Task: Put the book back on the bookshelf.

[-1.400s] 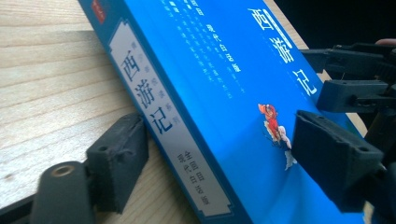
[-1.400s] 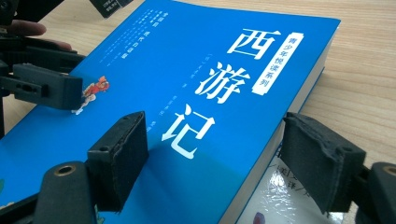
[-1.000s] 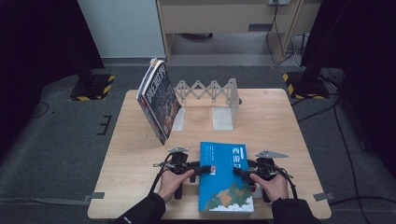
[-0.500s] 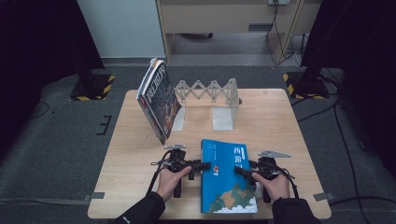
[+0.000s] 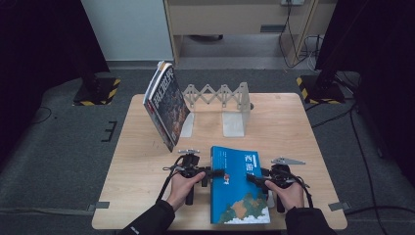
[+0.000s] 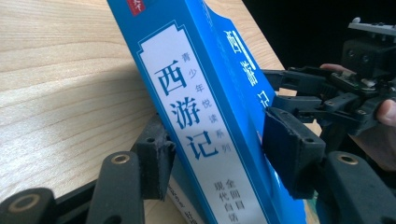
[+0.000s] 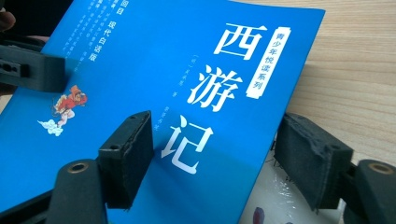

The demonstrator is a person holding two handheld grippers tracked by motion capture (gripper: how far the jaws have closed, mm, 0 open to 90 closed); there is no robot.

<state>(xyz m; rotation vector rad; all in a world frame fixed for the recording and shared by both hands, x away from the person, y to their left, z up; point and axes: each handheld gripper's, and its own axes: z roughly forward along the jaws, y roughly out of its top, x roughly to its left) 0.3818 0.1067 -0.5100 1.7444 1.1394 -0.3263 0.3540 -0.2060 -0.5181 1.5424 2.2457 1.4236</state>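
A pale wooden tabletop (image 5: 147,196) carries everything. At its back stands a grey accordion-style book rack (image 5: 220,100), and against the rack's left end leans a dark-covered book (image 5: 166,110), tilted, its top edge hanging out to the left.

At the near edge, between the person's two hands, is a blue book (image 5: 239,186) with large white characters on its cover and spine. It does not lie flat: in the left gripper view its spine side is raised off the wood, and under it there is another printed, glossy cover (image 7: 275,196).

The left gripper (image 5: 215,173) comes at the blue book from the spine side. Its fingers (image 6: 289,149) have just been closing; one pad sits on the front cover, the other against the lower edge of the spine, so they pinch the book's spine edge.

The right gripper (image 5: 252,178) reaches in from the opposite edge. Its fingers (image 7: 126,156) have also just been closing and straddle the book's corner; the left pad lies on the cover, the right pad is beside the edge, and I cannot tell whether they press.
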